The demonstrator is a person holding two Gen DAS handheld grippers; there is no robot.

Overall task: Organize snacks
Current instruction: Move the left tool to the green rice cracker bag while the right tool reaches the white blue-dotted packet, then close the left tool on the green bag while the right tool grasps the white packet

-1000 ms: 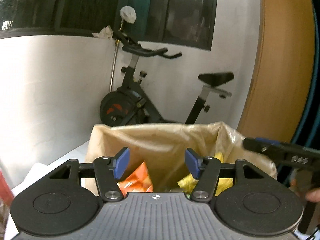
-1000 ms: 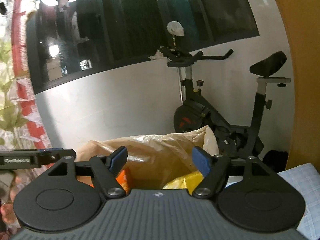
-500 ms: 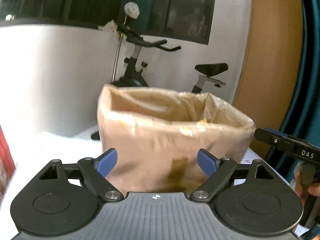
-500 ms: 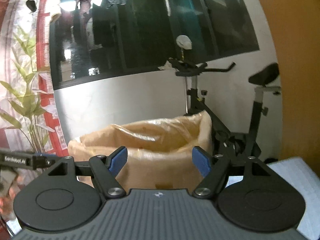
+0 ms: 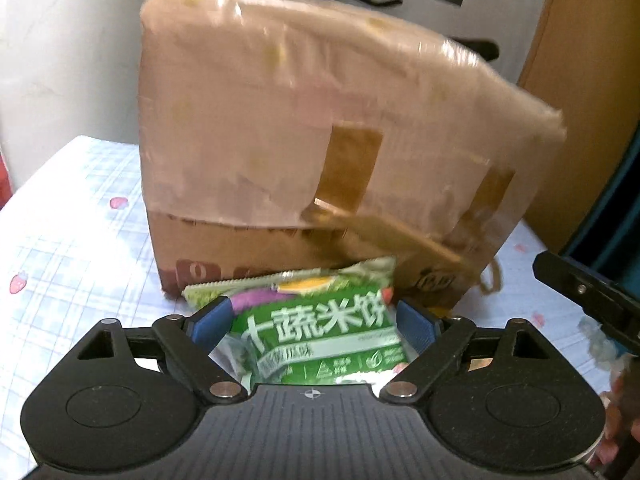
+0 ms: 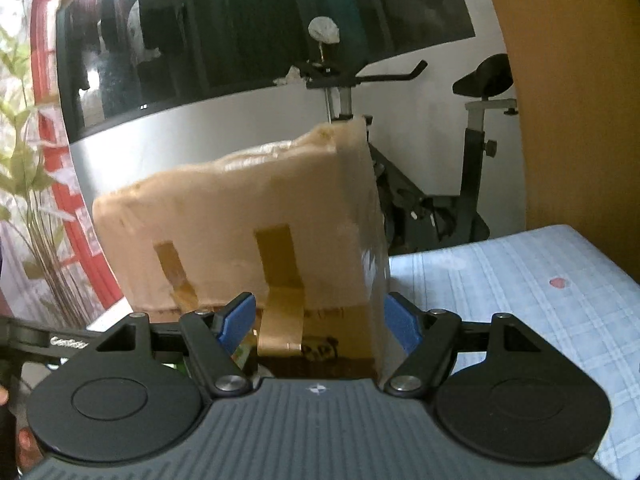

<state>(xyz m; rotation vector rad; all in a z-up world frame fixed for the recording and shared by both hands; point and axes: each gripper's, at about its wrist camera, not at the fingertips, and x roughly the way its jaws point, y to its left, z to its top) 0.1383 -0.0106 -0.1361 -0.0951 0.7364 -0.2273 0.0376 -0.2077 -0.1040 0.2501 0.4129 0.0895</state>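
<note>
A cardboard box [image 5: 320, 128] lined with a thin plastic bag stands on the checked tablecloth [image 5: 72, 220]; its inside is hidden from here. A green snack packet [image 5: 320, 320] lies on the cloth against the box's front. My left gripper [image 5: 312, 320] is low over it, jaws opening, with the packet between the blue pads [image 5: 210, 318]; the pads do not squeeze it. My right gripper [image 6: 320, 320] stands open with nothing between its fingers, facing the box [image 6: 248, 216] from the right side. The right gripper's body [image 5: 580, 296] shows at the edge of the left wrist view.
An exercise bike [image 6: 440, 200] stands behind the box by a white wall. A wooden panel [image 6: 580, 80] rises at the right. A plant [image 6: 24, 184] and a red frame are at the left. The cloth [image 6: 520, 280] stretches to the right of the box.
Both grippers have come down from above the box's mouth to its front side. The left jaws have spread wider, and the green packet has come into view between them.
</note>
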